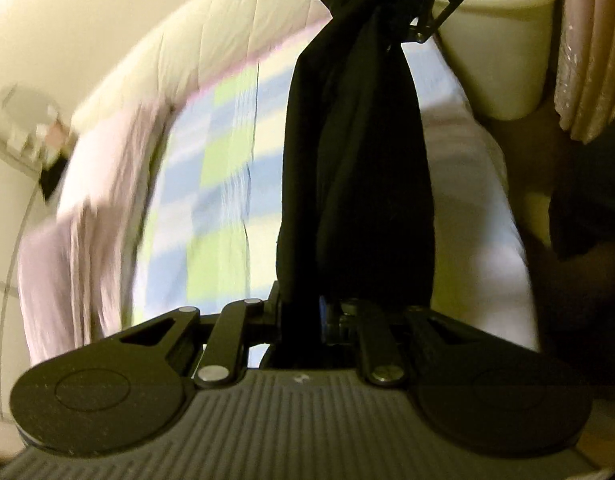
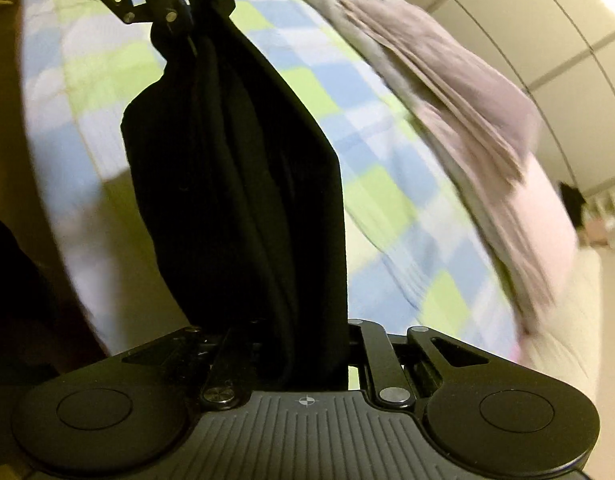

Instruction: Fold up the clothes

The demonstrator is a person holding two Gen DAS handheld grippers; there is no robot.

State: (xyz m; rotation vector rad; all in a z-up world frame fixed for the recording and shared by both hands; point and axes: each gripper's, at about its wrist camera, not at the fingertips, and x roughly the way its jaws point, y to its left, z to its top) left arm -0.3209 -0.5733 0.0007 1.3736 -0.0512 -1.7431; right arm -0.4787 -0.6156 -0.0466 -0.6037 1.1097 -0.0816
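Note:
A black garment (image 1: 355,168) hangs stretched between both grippers above a bed. In the left wrist view my left gripper (image 1: 307,312) is shut on its near end, with the cloth bunched between the fingers and hiding the tips. The right gripper (image 1: 399,16) pinches the far end at the top of that view. In the right wrist view my right gripper (image 2: 303,332) is shut on the black garment (image 2: 235,184), and the left gripper (image 2: 187,12) holds its other end at the top. The cloth sags in long folds.
Below lies a bed with a blue, green and white checked quilt (image 1: 211,184). A pinkish-grey garment (image 2: 467,120) lies along its far side by a cream duvet (image 1: 187,40). A white bin (image 1: 503,52) and pink curtain (image 1: 595,48) stand beyond; wardrobe doors (image 2: 547,20) behind.

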